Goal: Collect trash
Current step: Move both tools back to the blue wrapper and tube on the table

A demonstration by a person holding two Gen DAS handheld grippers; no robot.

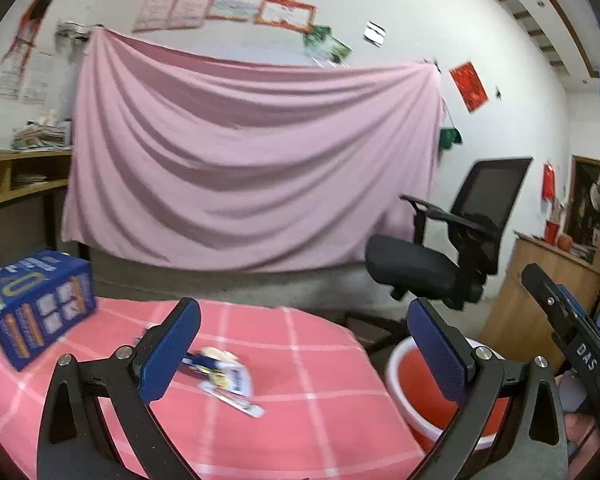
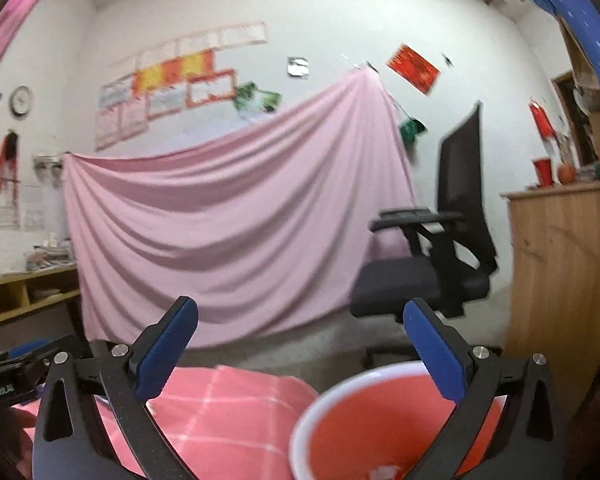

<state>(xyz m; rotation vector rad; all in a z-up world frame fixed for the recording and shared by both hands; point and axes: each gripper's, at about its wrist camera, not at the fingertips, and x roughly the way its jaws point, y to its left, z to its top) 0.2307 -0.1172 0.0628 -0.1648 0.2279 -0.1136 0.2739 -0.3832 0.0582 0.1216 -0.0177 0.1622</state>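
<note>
Both grippers spread wide and empty over table and bin.

Left gripper [image 1: 304, 344] frames a crumpled wrapper [image 1: 224, 376] lying on the pink cloth [image 1: 300, 420], nearer its left finger, untouched. Right gripper [image 2: 300, 344] hangs above the red bin [image 2: 340, 432], scrap at its bottom. Chair [image 1: 440, 240] beyond.

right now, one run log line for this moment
left gripper: open, empty | right gripper: open, empty | wrapper: on table | red bucket: beside table
</note>
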